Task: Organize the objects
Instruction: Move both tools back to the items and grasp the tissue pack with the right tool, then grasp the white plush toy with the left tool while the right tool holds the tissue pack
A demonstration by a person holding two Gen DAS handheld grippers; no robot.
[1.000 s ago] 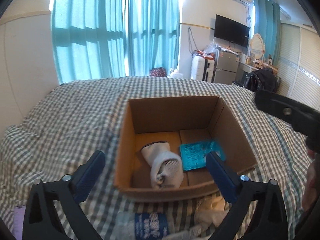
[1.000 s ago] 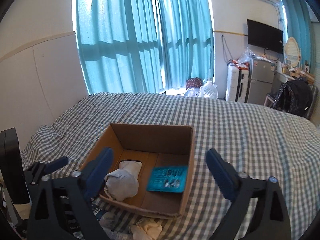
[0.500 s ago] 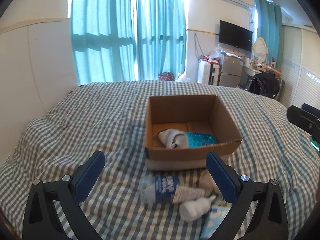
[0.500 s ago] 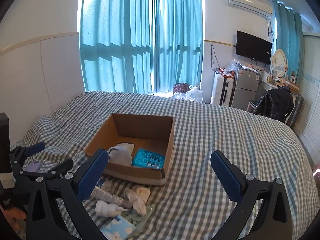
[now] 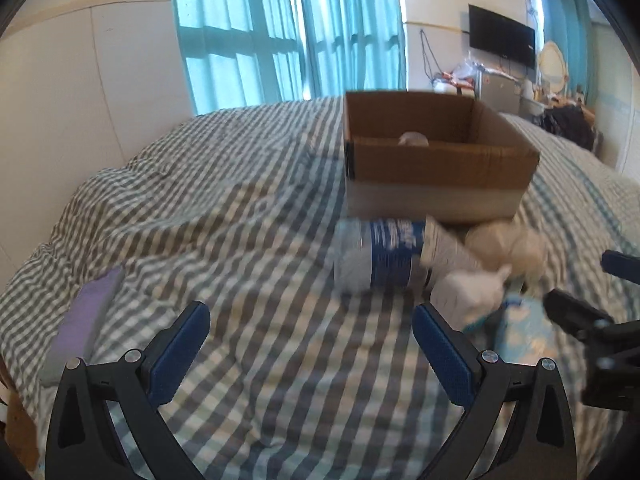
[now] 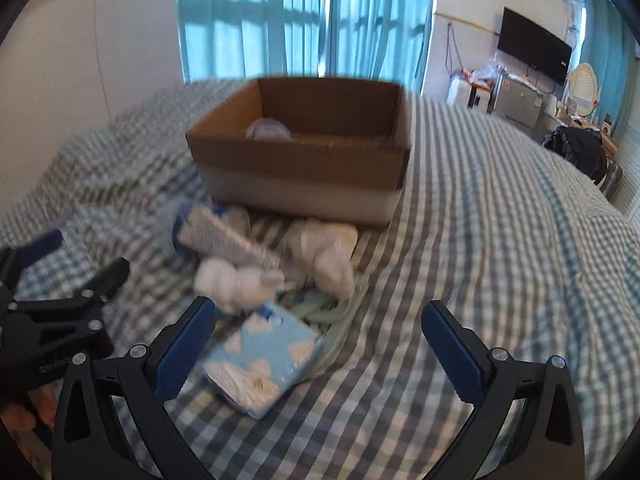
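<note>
Left tongs (image 5: 310, 346), right tongs (image 6: 322, 346) both spread wide, empty, low over bedspread (image 5: 240, 208) facing box (image 5: 432, 156).

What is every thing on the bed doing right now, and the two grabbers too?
cardboard box: upright, open on top, a white bundle inside
water bottle: lying on its side
tube: lying flat
tissue pack: lying on the bed
left gripper: open, holding nothing
right gripper: open, holding nothing
</note>
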